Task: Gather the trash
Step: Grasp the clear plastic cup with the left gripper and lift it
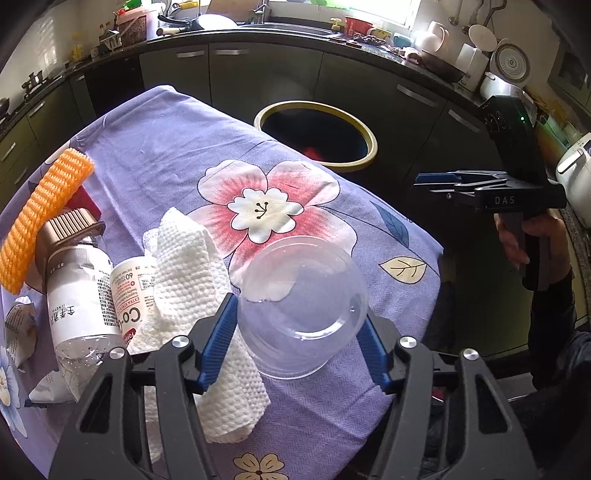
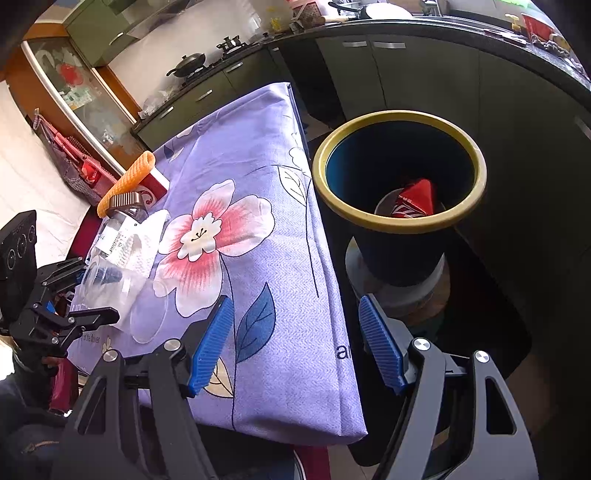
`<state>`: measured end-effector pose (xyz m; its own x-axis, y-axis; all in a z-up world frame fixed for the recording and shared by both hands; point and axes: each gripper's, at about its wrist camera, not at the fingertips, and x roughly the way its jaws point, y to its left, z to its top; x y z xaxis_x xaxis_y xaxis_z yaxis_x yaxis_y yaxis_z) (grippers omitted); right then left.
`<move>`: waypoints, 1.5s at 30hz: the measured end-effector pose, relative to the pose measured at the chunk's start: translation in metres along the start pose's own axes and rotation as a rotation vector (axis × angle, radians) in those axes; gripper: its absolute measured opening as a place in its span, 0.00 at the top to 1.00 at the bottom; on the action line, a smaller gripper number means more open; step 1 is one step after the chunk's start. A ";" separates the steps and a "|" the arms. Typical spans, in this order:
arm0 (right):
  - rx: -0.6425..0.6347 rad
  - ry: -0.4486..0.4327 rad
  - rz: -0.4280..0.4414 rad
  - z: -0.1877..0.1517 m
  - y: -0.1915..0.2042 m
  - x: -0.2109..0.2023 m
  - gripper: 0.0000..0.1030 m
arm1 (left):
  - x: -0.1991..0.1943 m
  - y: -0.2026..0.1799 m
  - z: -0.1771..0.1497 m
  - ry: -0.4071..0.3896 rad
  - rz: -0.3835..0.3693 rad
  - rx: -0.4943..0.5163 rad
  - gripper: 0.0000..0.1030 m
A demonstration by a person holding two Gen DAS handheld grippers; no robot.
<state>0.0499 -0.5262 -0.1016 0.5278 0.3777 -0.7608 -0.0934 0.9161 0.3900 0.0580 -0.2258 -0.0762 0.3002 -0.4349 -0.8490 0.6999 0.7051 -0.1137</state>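
A clear plastic cup point(image 1: 303, 306) lies on its side on the purple floral tablecloth point(image 1: 155, 147). My left gripper point(image 1: 297, 332) has its blue fingers on both sides of the cup, touching it; it also shows in the right wrist view point(image 2: 88, 295). A white paper towel point(image 1: 192, 295), a clear bottle with a gold cap point(image 1: 74, 288), a white pill bottle point(image 1: 129, 295) and an orange foam net point(image 1: 44, 218) lie to the left. My right gripper point(image 2: 295, 332) is open and empty, beside the table near the yellow-rimmed trash bin point(image 2: 399, 221), which holds a red wrapper point(image 2: 415, 199).
A crumpled wrapper point(image 1: 18, 328) lies at the table's left edge. The bin point(image 1: 354, 162) stands just past the table's far right side. Dark kitchen cabinets and a cluttered counter point(image 1: 295, 33) run behind. A red box point(image 2: 155, 184) sits under the foam net.
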 end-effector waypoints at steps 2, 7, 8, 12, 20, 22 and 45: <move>0.002 0.000 -0.001 -0.001 0.000 0.000 0.32 | 0.000 0.000 0.000 -0.002 0.004 0.002 0.43; 0.001 0.000 -0.010 -0.002 -0.001 0.000 0.32 | -0.005 -0.002 0.002 -0.008 0.009 0.013 0.43; 0.000 0.000 -0.012 -0.003 -0.002 0.000 0.32 | -0.007 -0.003 0.002 -0.012 0.011 0.016 0.43; 0.006 -0.003 -0.019 -0.004 -0.005 -0.001 0.32 | -0.015 -0.008 0.010 -0.030 0.010 0.031 0.43; 0.039 -0.020 -0.024 -0.009 -0.019 -0.007 0.32 | -0.016 -0.018 0.050 -0.036 -0.025 0.065 0.43; 0.053 -0.024 -0.028 -0.011 -0.025 -0.009 0.32 | -0.013 -0.020 0.063 -0.031 -0.042 0.066 0.43; 0.076 -0.032 -0.016 -0.022 -0.036 -0.015 0.32 | -0.063 -0.027 0.118 -0.154 -0.134 0.043 0.43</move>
<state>0.0265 -0.5621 -0.1160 0.5555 0.3579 -0.7505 -0.0213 0.9085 0.4174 0.0970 -0.2838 0.0414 0.2958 -0.6055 -0.7388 0.7664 0.6121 -0.1948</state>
